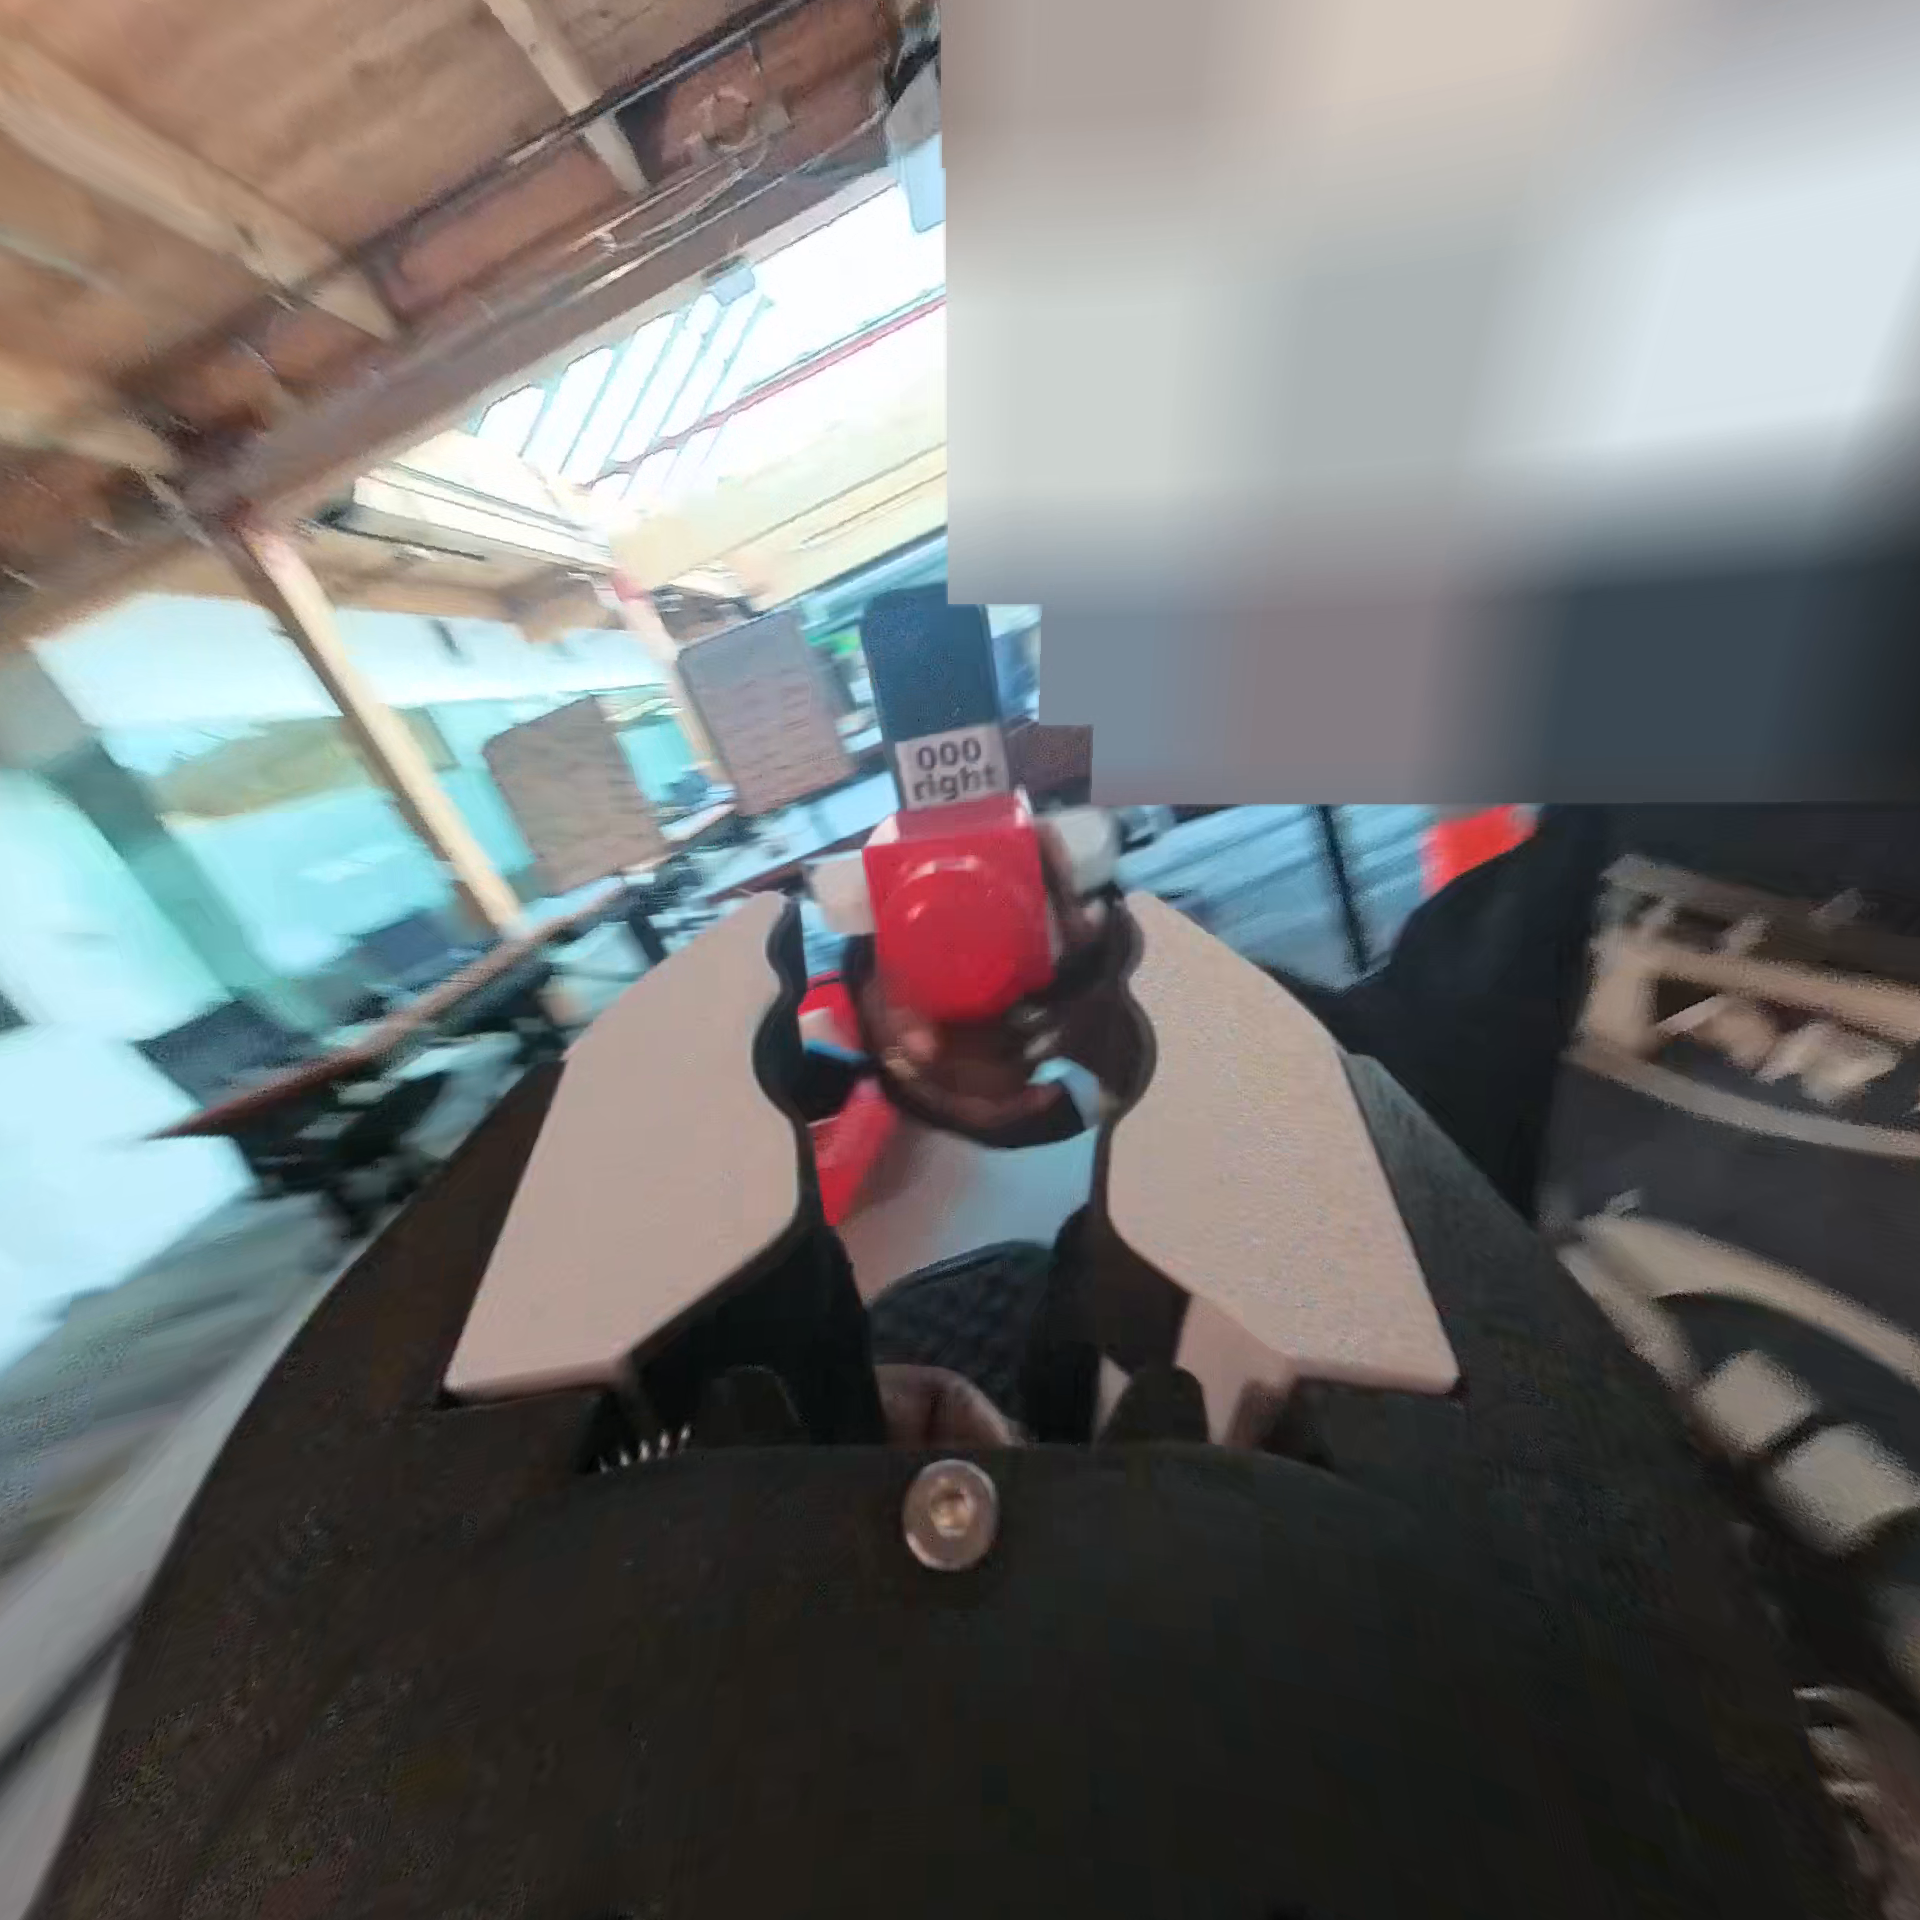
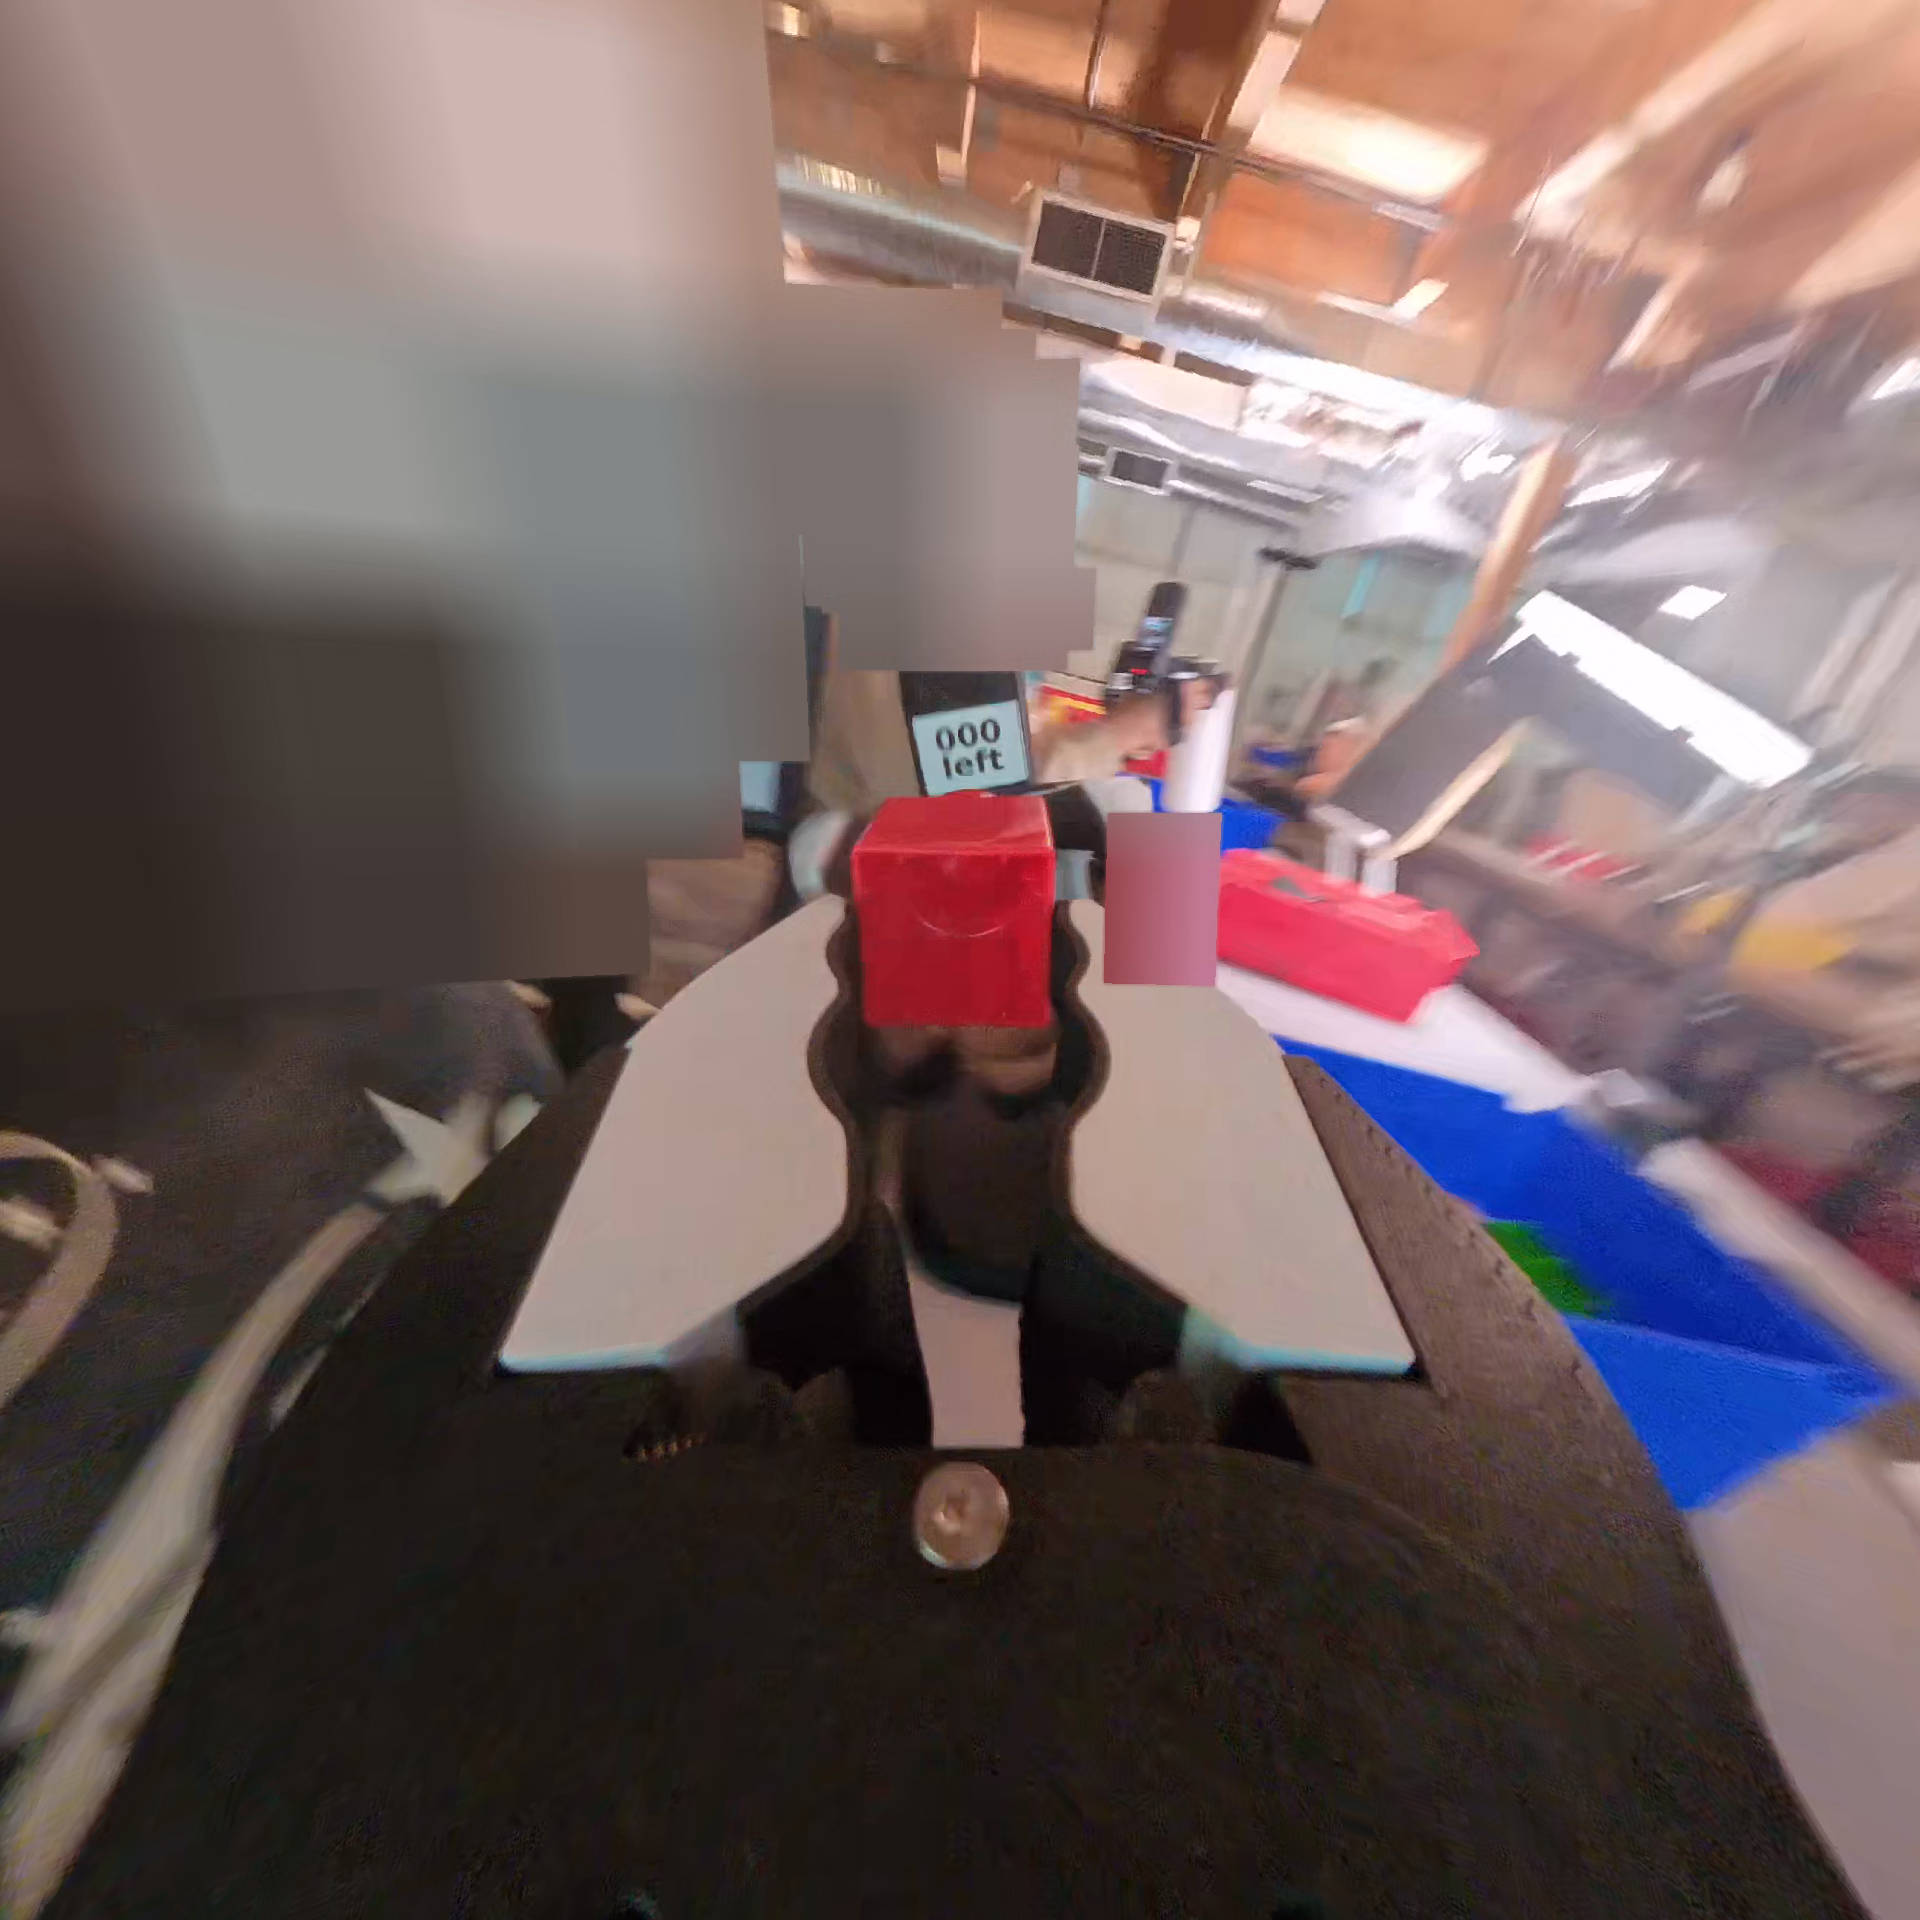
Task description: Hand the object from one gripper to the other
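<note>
A red block (image 2: 951, 920) with a round stud on one face is held in the air between both grippers. My right gripper (image 2: 956, 925) is shut on the red block, its white fingers (image 2: 727, 1143) pressed against the block's sides. In the left wrist view the red block (image 1: 956, 925) shows stud-first, with the right gripper's labelled black body (image 1: 930, 675) behind it. My left gripper (image 1: 951, 920) is open, its fingers (image 1: 665, 1143) spread wider than the block, with gaps on both sides. The left gripper's labelled body (image 2: 966, 748) shows beyond the block in the right wrist view.
A person in dark patterned clothing (image 1: 1714, 1091) stands close behind the grippers. A red box (image 2: 1340, 935) on a white surface and blue bins (image 2: 1558, 1195) lie to the right. Desks (image 1: 416, 1018) and a post (image 1: 364, 717) stand at the left. Both grippers' tips are close together, under 4 cm apart.
</note>
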The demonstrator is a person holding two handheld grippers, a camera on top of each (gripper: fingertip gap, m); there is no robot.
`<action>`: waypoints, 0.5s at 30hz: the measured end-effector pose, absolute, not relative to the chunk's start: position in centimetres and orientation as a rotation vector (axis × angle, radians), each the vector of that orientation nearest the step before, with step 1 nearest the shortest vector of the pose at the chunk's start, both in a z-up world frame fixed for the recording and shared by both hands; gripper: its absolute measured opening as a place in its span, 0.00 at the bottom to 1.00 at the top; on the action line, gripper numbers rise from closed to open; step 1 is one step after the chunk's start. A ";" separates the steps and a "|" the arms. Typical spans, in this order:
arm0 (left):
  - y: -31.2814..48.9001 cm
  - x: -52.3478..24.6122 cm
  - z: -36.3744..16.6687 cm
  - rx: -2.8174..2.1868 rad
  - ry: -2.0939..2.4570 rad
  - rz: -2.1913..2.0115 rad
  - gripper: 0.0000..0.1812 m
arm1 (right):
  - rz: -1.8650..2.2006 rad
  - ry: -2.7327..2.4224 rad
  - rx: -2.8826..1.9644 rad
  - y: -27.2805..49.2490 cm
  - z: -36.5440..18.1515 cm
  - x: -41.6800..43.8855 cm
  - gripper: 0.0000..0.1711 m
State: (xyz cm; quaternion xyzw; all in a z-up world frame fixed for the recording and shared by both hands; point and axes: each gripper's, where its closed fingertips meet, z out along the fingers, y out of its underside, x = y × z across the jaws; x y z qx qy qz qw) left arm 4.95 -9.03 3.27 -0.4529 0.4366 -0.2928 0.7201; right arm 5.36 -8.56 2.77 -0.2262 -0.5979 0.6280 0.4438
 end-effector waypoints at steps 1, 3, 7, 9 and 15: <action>-9.3 5.1 3.4 -1.020 0.951 -0.737 0.31 | 1.441 -1.491 -0.506 -8.6 2.5 5.4 0.21; -9.1 5.4 3.0 -1.060 0.951 -0.773 0.30 | 1.340 -1.499 -0.448 -9.0 2.5 5.5 0.20; -8.7 6.1 2.1 -1.053 1.012 -0.628 0.19 | 1.310 -1.511 -0.447 -9.3 2.3 5.4 0.20; -8.7 6.1 2.2 -1.041 1.013 -0.600 0.19 | 1.331 -1.506 -0.446 -9.3 2.4 5.5 0.20; -8.7 5.3 2.5 -0.911 1.045 -0.439 0.19 | 1.522 -1.502 -0.676 -8.9 2.6 4.9 0.26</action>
